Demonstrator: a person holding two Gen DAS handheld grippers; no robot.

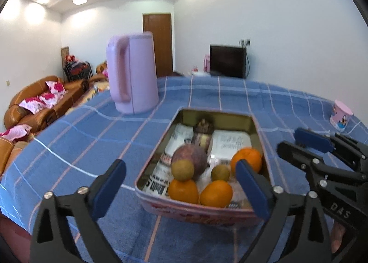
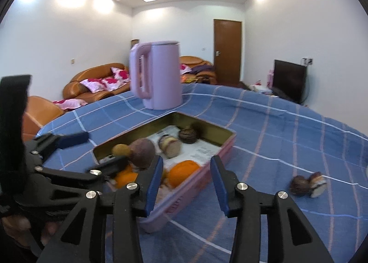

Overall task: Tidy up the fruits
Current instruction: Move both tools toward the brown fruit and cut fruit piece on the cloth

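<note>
**One brown fruit lying loose to the right, the right gripper nearer to it**

The pink tin tray [image 1: 202, 213] is sitting on the blue checked cloth [image 1: 96, 138], already holding three oranges [image 1: 216, 194], two small yellow-green fruits [image 1: 182, 170], a large purplish fruit [image 1: 189, 159] and a dark split fruit at the far end. What is remaining outside is a brown split fruit [image 2: 307, 184], lying on the cloth well apart from the tray, on its right side as the right wrist view shows it — its two halves are spreading side by side, so its long axis is running roughly across that view.

The right gripper [image 2: 187, 182] is pointing forward and somewhat downward over the tray's near right corner, its jaws standing partly open with nothing between them but the tray rim behind. The loose fruit is lying to the right of those jaws and a little beyond them, so this hand is judged the nearer one; it would be needing to swing right and widen before closing across the fruit's short side.

The left gripper [image 1: 184, 188] is hovering at the tray's near end with its jaws spread wide, framing the oranges but gripping nothing — the pads are standing clear of the fruit. A pink kettle [image 1: 132, 74] is standing beyond the tray.
</note>
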